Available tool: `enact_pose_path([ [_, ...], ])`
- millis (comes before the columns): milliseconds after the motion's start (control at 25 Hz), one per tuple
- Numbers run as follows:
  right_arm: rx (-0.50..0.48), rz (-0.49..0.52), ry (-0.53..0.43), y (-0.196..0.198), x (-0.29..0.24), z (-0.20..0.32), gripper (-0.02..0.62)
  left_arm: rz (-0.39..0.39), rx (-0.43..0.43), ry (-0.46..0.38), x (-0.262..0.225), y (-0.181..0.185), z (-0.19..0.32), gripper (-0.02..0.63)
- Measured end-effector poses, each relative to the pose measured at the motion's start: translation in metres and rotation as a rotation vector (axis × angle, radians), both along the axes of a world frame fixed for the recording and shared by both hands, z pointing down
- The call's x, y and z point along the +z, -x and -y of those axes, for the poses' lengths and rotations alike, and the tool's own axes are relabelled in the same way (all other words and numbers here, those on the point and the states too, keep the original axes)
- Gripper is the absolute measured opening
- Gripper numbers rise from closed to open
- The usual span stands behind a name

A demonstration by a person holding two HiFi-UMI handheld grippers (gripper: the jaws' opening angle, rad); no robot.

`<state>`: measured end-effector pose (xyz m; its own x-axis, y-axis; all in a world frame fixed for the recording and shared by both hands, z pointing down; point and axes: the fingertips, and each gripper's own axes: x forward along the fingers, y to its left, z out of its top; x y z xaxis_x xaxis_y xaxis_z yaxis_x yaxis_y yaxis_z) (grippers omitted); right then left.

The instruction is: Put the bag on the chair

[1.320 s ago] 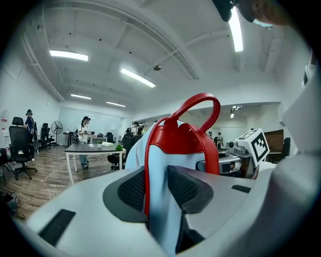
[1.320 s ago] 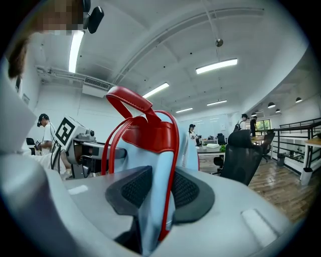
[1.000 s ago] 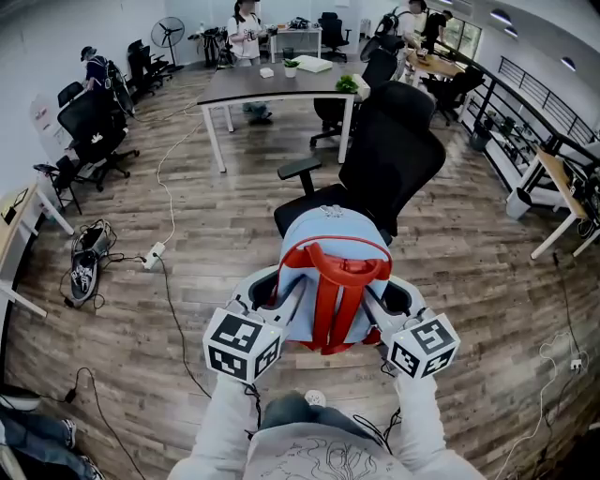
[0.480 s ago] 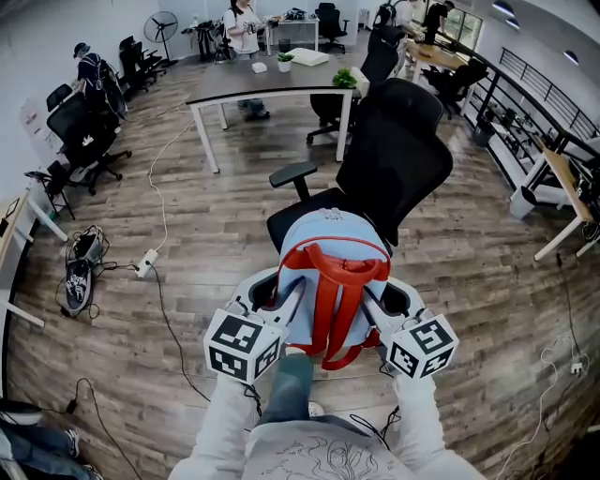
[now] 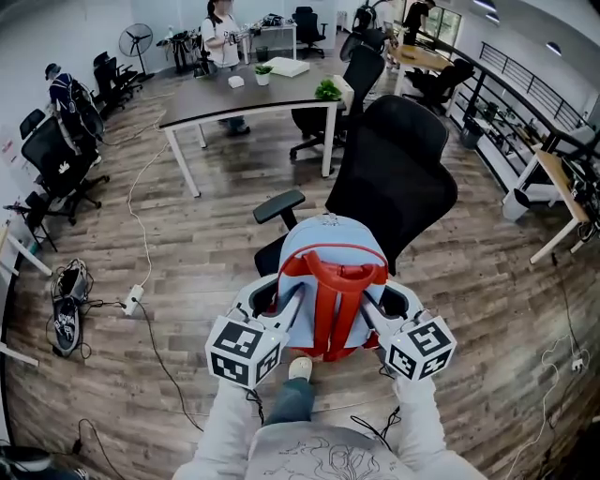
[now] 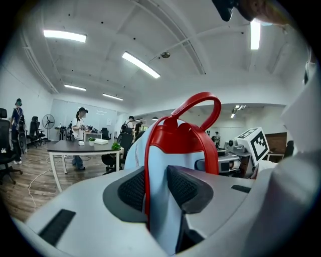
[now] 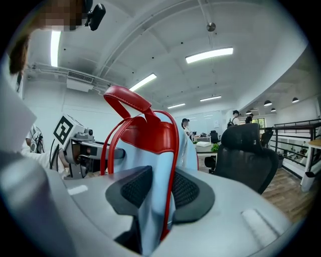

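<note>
A light-blue bag (image 5: 330, 281) with red straps and a red top handle hangs between my two grippers, just in front of a black office chair (image 5: 392, 178). My left gripper (image 5: 281, 305) is shut on the bag's left edge (image 6: 163, 201), whose blue fabric and red piping are pinched between the dark pads. On the other side my right gripper (image 5: 375, 305) is shut on the bag's right edge (image 7: 158, 201) in the same way. The chair's seat is mostly hidden behind the bag; its backrest (image 7: 246, 150) shows to the right in the right gripper view.
A dark table (image 5: 248, 89) with white legs stands beyond the chair, with a person (image 5: 217, 28) behind it. More office chairs (image 5: 56, 155) line the left wall. A cable and power strip (image 5: 131, 298) lie on the wooden floor at left. Desks (image 5: 562, 187) stand to the right.
Both grippers have carried the bag forward toward the black chair, which is now nearer and larger. The grips on the bag are unchanged.
</note>
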<state>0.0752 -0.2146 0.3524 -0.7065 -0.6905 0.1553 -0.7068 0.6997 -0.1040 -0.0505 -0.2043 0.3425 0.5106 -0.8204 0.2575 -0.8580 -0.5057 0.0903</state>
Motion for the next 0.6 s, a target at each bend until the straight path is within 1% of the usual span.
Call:
enact_pose_path([
  [320, 0.040, -0.010, 0.020, 0.025, 0.004, 0.104, 0.124, 0.001, 0.045, 0.018, 0.004, 0.026, 0.109, 0.126],
  [600, 0.061, -0.018, 0.042, 0.046, 0.020, 0.174, 0.124, 0.013, 0.068, 0.033, 0.019, 0.047, 0.183, 0.126],
])
